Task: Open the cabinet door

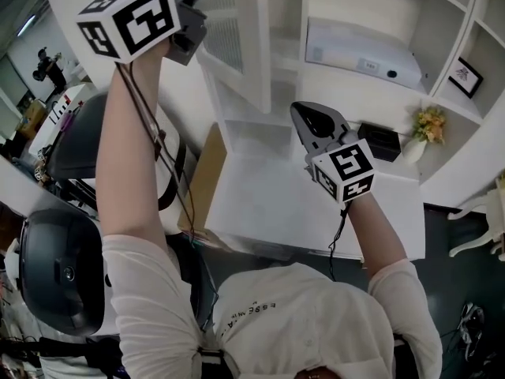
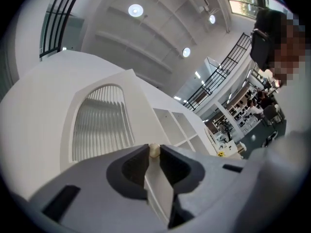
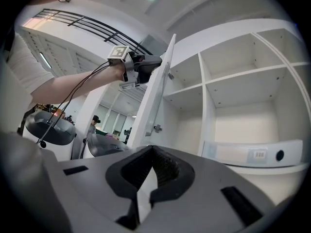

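now left gripper [image 2: 154, 148] jaws clench door knob [image 2: 154, 150]; right gripper [image 3: 152, 148] jaws shut, empty; box [image 3: 252, 152] in cabinet [image 3: 203, 89]

1. Head view: from above the person [image 1: 300, 322], steeply down onto the white cabinet [image 1: 347, 6] and its open door [image 1: 245, 46].
2. Left gripper view: hard against the door's edge, facing up along its louvred front toward the ceiling [image 2: 160, 28].
3. Right gripper view: near, level into the shelves [image 3: 233, 81]; shares the door and left gripper [image 3: 158, 62] with the head view.
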Demonstrator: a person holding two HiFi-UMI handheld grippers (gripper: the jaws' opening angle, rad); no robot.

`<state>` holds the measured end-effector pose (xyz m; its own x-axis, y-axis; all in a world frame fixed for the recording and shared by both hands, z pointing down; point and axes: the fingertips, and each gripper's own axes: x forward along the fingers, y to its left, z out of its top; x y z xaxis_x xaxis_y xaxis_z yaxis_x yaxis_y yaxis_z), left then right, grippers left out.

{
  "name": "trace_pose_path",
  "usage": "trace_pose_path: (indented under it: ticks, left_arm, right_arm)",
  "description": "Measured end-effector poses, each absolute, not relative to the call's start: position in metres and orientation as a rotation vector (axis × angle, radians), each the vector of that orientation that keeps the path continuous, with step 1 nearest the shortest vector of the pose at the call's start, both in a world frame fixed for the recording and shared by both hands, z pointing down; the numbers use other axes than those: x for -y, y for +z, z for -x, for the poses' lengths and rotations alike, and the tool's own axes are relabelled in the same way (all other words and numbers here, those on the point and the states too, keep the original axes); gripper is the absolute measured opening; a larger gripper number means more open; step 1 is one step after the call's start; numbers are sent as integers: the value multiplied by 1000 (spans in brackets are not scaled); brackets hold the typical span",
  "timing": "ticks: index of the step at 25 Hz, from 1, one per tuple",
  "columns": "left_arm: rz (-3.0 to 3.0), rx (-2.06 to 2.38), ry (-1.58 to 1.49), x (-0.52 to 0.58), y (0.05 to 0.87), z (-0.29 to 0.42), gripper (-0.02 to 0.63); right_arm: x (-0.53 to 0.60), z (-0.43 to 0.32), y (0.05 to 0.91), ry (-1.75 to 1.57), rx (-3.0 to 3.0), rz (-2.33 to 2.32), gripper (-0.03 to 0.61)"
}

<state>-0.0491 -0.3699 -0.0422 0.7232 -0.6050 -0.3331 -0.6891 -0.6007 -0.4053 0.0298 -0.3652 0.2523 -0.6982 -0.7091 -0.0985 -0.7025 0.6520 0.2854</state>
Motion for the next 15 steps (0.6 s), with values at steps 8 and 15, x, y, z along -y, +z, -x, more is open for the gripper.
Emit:
trace_pose_path:
  ticks: [8,15]
  left_arm:
    - [2479,-942,288,338,-41,100,75]
    - [2542,-949,382,324,-39,146,80]
  right_arm:
    - [359,10,254,-464,2908,-1116,11]
    - [352,54,254,-486,2975,-963,11]
